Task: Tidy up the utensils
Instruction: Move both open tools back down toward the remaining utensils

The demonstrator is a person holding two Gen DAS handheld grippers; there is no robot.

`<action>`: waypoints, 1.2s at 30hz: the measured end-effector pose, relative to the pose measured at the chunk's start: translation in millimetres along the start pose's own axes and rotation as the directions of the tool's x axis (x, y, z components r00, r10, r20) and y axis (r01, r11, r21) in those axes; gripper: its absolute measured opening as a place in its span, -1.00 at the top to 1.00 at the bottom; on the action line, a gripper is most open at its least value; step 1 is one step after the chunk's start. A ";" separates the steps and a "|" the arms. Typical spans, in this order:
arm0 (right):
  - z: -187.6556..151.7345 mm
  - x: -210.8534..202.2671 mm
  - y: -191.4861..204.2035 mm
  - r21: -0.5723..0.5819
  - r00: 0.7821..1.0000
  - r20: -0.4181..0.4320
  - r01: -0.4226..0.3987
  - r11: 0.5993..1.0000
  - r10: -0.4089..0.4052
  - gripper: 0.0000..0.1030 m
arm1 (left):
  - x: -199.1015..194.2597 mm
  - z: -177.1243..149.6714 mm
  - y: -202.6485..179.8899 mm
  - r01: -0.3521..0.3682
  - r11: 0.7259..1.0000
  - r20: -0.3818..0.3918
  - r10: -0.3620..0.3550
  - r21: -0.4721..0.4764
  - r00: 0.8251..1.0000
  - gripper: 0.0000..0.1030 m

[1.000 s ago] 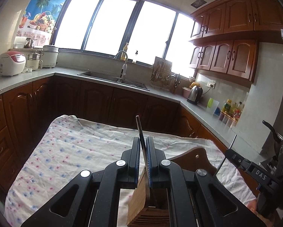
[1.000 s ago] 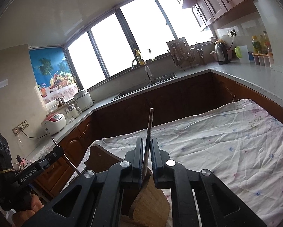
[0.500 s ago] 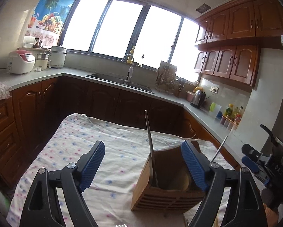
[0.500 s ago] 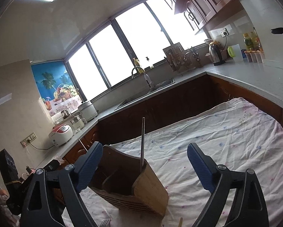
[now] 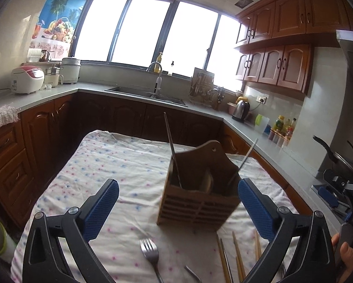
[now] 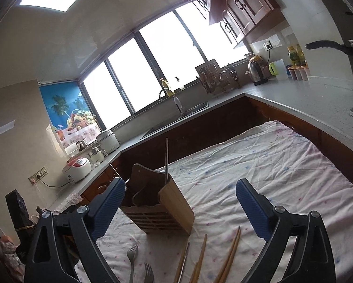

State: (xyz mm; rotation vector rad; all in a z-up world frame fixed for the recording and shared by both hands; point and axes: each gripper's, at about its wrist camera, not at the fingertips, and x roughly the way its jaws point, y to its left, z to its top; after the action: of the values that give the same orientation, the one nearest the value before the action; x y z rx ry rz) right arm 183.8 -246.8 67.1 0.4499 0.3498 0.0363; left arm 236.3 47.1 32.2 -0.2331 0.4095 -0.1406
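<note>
The slatted wooden utensil holder point(image 5: 197, 195) stands ahead of the left gripper point(image 5: 178, 202), its interior dark and contents indistinct apart from two slim metal handles. Both grippers' ribbed blue jaws have just been opening and stand wide, empty. Forks point(image 6: 132, 258) and wooden chopsticks point(image 6: 230, 254) lie cropped by the frame edge below the right gripper point(image 6: 180, 202).

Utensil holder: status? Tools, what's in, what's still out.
Left tool and right tool open, empty, jaws just opened. Wooden utensil holder upright on cloth, two metal utensils standing inside. Forks and chopsticks loose in front; nothing blocking.
</note>
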 end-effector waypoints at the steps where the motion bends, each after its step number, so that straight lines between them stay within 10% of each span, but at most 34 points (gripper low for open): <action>1: -2.6 -5.3 -3.1 0.005 1.000 -0.004 0.008 1.000 -0.008 -0.87 | -5.0 -1.2 -0.9 0.006 1.000 -0.006 -0.006 0.000 1.000 -0.98; 31: -69.2 -48.9 -60.5 -0.025 0.966 -0.172 0.192 0.981 -0.193 -0.83 | -21.7 -32.6 -64.6 0.082 0.994 -0.252 -0.061 0.073 0.966 -0.88; 36: -74.6 -36.1 -64.4 -0.045 0.948 -0.229 0.218 0.975 -0.222 -0.26 | -6.6 -37.4 -78.5 0.138 0.984 -0.323 -0.094 0.114 0.942 -0.42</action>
State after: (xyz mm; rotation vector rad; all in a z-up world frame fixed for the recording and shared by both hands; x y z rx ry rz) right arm 121.8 -277.6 -11.8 0.3858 0.6294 -0.1262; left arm 208.0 -34.7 21.2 -0.0995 0.7041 -0.3242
